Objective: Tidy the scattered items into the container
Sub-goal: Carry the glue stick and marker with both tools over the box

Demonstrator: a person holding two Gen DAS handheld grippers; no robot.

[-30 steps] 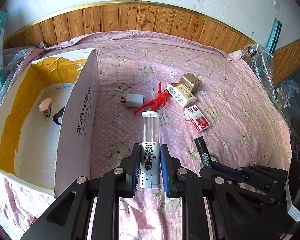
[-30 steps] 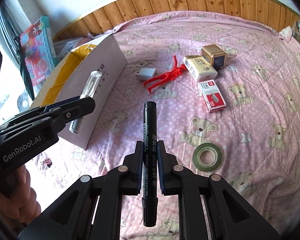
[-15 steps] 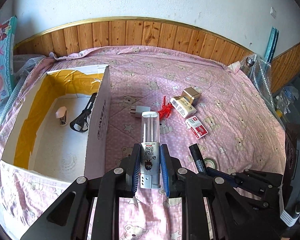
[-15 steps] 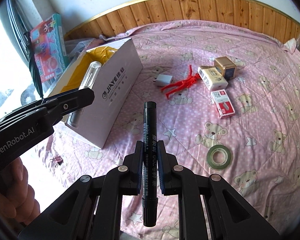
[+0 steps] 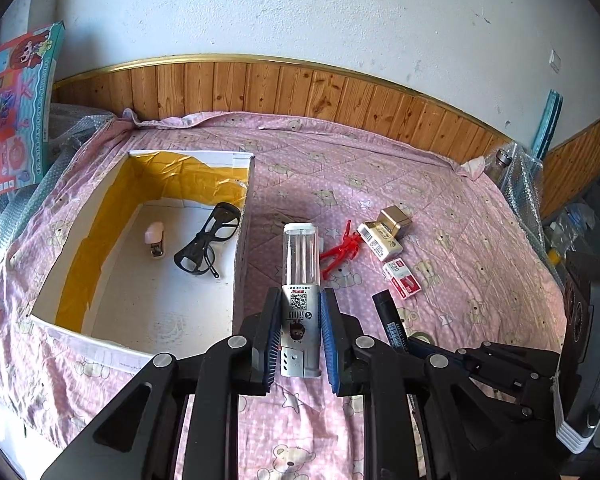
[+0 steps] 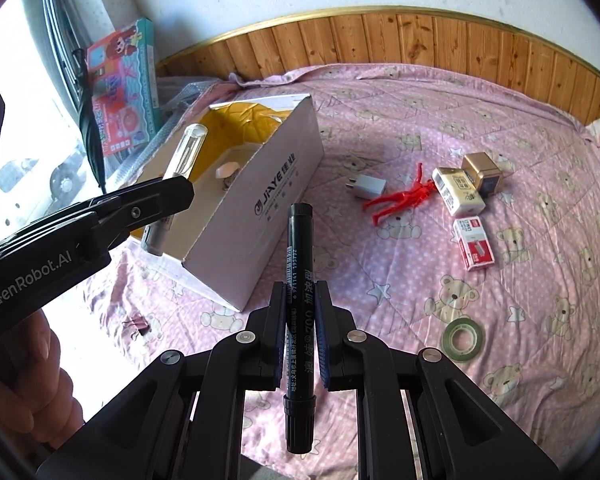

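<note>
A: Left gripper (image 5: 300, 332) clamped on a clear tube (image 5: 301, 258), see-through top, white label with a QR code lower down, silver base between the blue pads.

B: Hanging just beside the right wall of the cardboard box (image 5: 242, 216), above the pink bedspread (image 5: 380, 168).

A: Right gripper (image 6: 300, 336) squeezed on a black marker (image 6: 299, 280), cap pointing forward, white print along the barrel.

B: Inside the box: yellow-lined walls, white floor, black glasses (image 5: 208, 240), small pink stapler (image 5: 155, 238).

A: Lying loose on the bedspread: red figure (image 6: 400, 198), white charger plug (image 6: 366, 186), gold box (image 6: 482, 168), cream carton (image 6: 458, 190), red staples box (image 6: 474, 244), green tape roll (image 6: 463, 336).
</note>
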